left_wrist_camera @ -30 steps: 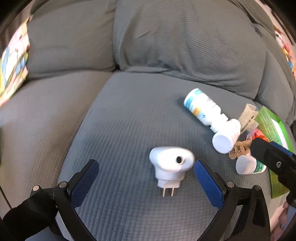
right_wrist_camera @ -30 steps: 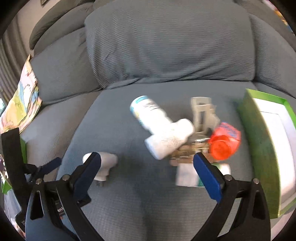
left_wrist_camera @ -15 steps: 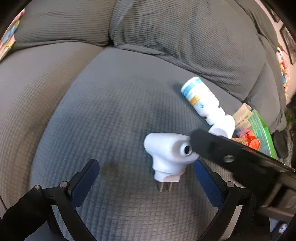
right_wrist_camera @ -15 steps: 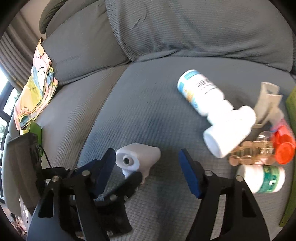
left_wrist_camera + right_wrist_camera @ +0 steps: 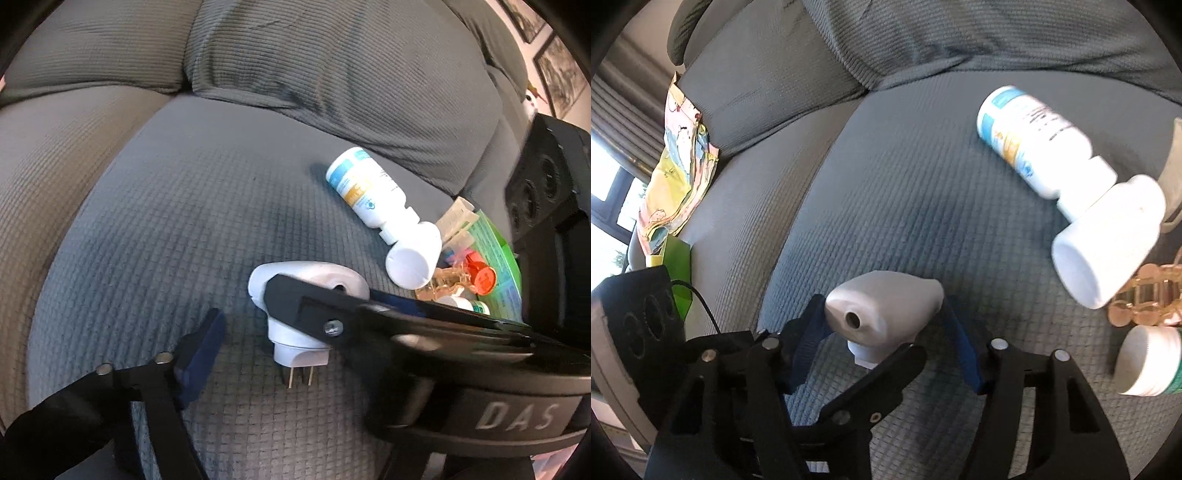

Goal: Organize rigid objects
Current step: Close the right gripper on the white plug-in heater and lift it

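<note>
closing both the left gripper (image 5: 291, 325) and right gripper (image 5: 882, 325) around the white plug-in (image 5: 882, 306); bare cushion (image 5: 177, 221) lies leftward.

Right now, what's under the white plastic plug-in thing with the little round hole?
The white plug-in lies on the grey ribbed sofa cushion, its two metal prongs sticking out over the fabric. Whether anything lies beneath it is hidden by its body and the black gripper finger crossing over it.

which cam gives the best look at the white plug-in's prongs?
Left wrist. The white plug-in lies on the sofa cushion with both prongs in plain view at its lower end, though a black gripper finger crosses its body. In the right wrist view the plug-in shows only its rounded top; the prongs are hidden.
</note>
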A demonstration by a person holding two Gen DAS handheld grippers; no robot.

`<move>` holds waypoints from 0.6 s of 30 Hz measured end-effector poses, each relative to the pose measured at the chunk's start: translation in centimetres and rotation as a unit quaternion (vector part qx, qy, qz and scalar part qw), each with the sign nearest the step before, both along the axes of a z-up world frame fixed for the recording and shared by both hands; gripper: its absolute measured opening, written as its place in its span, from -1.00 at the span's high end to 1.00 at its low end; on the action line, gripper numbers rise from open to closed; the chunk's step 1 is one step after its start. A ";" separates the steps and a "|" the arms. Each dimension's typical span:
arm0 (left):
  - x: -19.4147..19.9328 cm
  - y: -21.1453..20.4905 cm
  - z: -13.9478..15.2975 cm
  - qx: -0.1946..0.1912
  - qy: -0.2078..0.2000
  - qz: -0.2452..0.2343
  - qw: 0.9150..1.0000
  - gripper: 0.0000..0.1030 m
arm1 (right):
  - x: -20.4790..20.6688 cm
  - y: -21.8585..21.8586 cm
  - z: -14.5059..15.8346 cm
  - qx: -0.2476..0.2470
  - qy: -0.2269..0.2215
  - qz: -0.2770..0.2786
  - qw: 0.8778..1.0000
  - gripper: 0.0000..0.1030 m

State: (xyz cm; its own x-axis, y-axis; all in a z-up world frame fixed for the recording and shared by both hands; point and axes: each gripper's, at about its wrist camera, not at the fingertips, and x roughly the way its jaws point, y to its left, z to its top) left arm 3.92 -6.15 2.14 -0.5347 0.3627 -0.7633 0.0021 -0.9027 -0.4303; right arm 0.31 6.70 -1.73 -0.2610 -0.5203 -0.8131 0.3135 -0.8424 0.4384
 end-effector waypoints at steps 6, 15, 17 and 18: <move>0.2 0.7 0.0 0.011 0.009 -0.015 1.000 0.02 | 0.2 -0.3 -0.1 0.008 0.008 0.000 1.000 -0.19; 1.3 1.7 2.9 -0.030 0.062 -0.015 0.997 0.03 | 1.6 0.4 2.2 -0.016 0.062 -0.005 0.998 -0.18; 1.6 2.1 3.6 -0.035 0.074 -0.019 0.997 0.03 | 2.1 1.0 3.0 -0.023 0.075 -0.012 0.997 -0.18; 1.7 2.3 4.0 -0.038 0.081 -0.021 0.996 0.03 | 2.3 1.3 3.4 -0.027 0.082 -0.016 0.996 -0.18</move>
